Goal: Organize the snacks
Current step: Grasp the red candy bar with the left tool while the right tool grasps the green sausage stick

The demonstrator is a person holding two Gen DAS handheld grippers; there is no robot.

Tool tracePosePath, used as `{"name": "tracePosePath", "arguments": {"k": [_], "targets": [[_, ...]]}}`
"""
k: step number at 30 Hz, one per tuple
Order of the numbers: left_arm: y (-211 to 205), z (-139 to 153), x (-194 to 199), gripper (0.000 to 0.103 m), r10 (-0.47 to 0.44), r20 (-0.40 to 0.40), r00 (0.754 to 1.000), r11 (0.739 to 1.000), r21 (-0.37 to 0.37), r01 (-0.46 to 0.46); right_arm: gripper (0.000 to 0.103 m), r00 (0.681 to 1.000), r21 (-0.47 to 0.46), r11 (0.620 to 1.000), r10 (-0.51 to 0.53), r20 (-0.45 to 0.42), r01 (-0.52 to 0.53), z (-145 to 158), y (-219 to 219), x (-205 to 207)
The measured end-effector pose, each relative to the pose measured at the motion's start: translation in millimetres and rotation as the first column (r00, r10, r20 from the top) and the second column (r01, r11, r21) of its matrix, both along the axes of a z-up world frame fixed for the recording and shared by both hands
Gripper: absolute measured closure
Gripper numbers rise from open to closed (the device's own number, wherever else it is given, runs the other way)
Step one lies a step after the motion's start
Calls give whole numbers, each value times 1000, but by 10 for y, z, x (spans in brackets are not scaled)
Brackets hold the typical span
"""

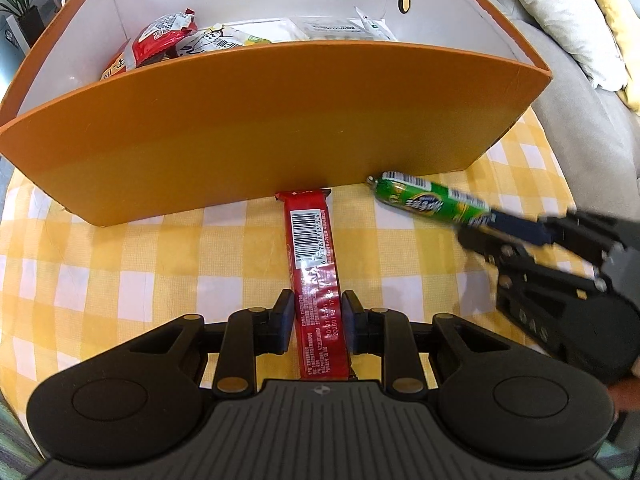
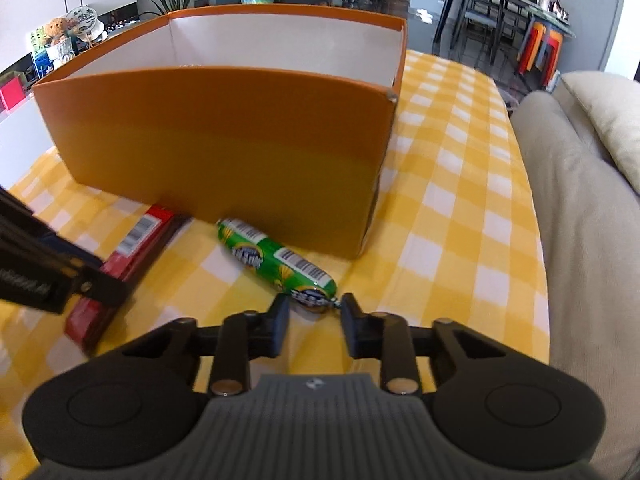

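Note:
A long red snack bar (image 1: 314,264) lies on the yellow checked tablecloth, its far end against the orange box (image 1: 280,120). My left gripper (image 1: 316,316) has a finger on each side of the bar's near end, close to its wrapper. A green sausage stick (image 2: 276,260) lies by the box's front wall. My right gripper (image 2: 314,312) is open with the sausage's near tip between its fingertips. It also shows in the left wrist view (image 1: 496,232), blurred, at the sausage (image 1: 428,200). The red bar shows in the right wrist view (image 2: 132,256).
The orange box holds several snack packets (image 1: 168,36) at its left and back. A beige sofa with cushions (image 2: 592,208) borders the table on the right. Chairs and stools (image 2: 540,48) stand far behind.

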State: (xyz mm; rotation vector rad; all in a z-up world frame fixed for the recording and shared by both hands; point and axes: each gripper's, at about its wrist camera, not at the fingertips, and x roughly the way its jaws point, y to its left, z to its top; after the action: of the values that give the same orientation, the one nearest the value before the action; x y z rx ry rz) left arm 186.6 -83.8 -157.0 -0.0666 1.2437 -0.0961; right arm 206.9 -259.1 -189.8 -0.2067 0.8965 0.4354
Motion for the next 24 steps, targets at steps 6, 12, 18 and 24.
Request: {"name": "tracePosePath", "arguments": {"k": [6,12,18,24], "targets": [[61,0,-40,75,12,1,1000,1000,-16,-12,92,989,88,994,-58,-136,70,66,16,-148],[124,2,-67,75,3,6,1000,1000,-25,-3,103,961,120,981,-116,-250,150,123,114,-320],[172,-33,-63,74,25,15,1000,998,-51,-24,96,969,80,988,-110,-222,131,107,219,-471],[129,-46,-79,71,16,61,998,999,-31,-14,60,988,101,985,-133,-82,142,247,152,-472]]}}
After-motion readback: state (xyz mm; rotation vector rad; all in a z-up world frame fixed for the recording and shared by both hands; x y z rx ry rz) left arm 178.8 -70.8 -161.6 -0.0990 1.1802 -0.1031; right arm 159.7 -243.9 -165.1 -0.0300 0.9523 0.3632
